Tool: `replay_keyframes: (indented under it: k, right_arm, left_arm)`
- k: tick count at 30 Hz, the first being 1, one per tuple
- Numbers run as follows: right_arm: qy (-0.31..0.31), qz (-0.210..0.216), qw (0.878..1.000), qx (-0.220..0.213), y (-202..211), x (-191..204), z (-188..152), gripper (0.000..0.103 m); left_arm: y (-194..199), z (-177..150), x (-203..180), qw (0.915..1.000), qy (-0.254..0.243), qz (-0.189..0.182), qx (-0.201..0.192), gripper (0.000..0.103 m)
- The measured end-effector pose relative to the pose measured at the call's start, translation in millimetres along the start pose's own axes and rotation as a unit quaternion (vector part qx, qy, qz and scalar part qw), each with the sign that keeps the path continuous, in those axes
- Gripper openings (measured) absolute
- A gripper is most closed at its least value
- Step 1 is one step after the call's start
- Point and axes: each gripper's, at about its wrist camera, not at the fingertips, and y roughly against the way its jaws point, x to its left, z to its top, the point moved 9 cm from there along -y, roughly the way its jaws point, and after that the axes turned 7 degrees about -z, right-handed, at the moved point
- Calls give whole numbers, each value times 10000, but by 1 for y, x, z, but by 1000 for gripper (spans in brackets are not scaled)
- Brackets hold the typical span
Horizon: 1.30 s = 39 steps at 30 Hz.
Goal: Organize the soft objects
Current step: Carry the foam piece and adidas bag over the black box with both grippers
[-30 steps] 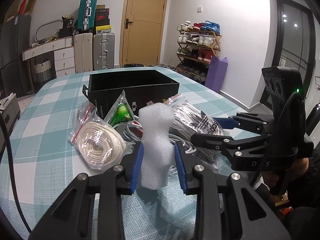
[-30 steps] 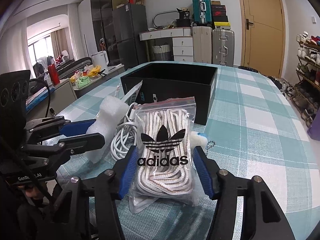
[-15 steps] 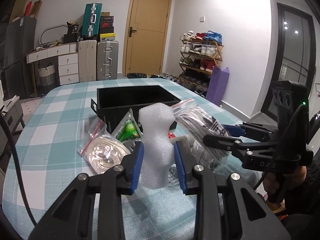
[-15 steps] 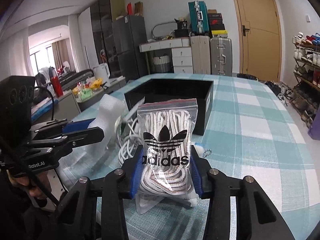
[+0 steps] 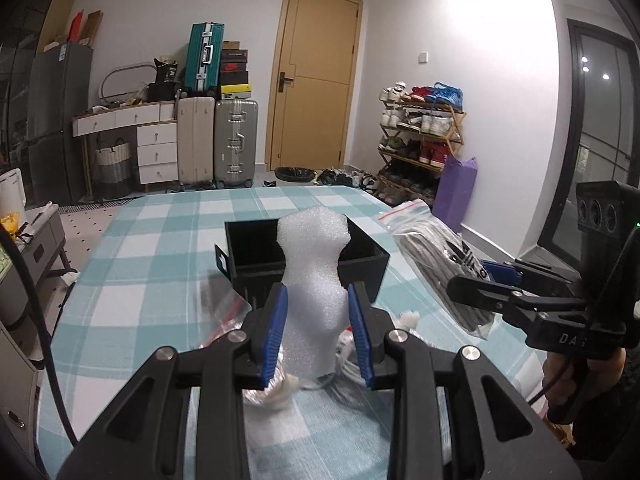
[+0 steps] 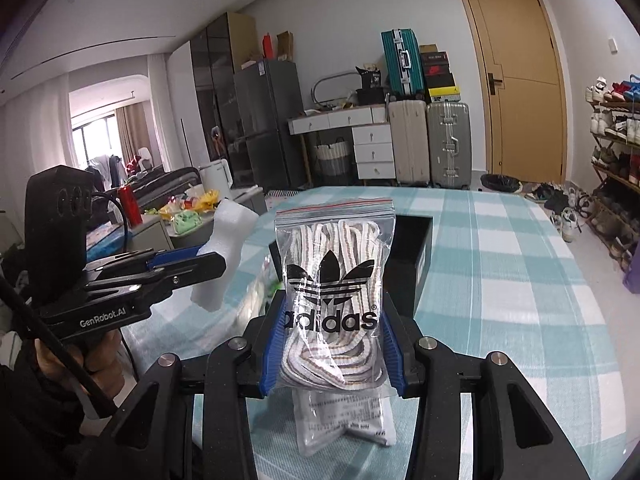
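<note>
Your left gripper (image 5: 318, 330) pinched the white foam piece (image 5: 314, 280) between its fingers, lifted above the bench (image 5: 152, 256). Your right gripper (image 6: 332, 344) squeezed the bag of shoelaces (image 6: 334, 292), held upright before the black box (image 6: 408, 260).

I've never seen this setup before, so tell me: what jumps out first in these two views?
Each gripper has something pinched in its blue jaws, lifted above the checked table: the left gripper holds a white foam piece, the right gripper a clear zip bag of laces with a bold black logo. Behind both sits an open black box, with more bagged items lying in front of it.
</note>
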Motion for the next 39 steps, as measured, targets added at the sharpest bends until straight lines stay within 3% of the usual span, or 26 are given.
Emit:
replay_keyframes:
  k: [18, 39]
  right_arm:
    - [-215, 13, 9995, 212, -33, -5, 42, 43]
    - [-347, -95, 9971, 666, -98, -26, 51, 43]
  left_arm:
    - [-35, 34, 30, 9998, 122, 174, 62, 30]
    - [-91, 42, 55, 9979, 403, 213, 460, 30]
